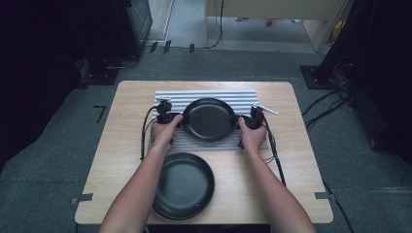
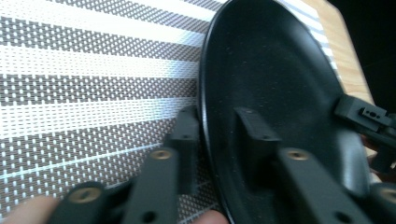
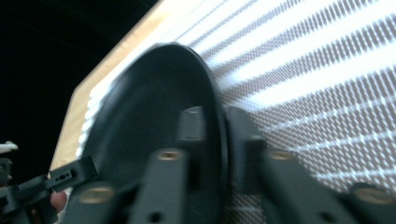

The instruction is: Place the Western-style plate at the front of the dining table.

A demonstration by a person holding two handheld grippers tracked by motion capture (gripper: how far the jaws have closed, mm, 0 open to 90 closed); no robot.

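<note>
Now both claws straddle the plate rim.

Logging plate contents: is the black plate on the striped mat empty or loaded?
Empty. The black plate shows only bare dark surface; both gripper views show nothing inside it.

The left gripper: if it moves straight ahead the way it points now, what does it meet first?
Probably the black plate: its rim already sits between the left gripper jaws. Beyond it, across the plate, stands the right gripper.
</note>
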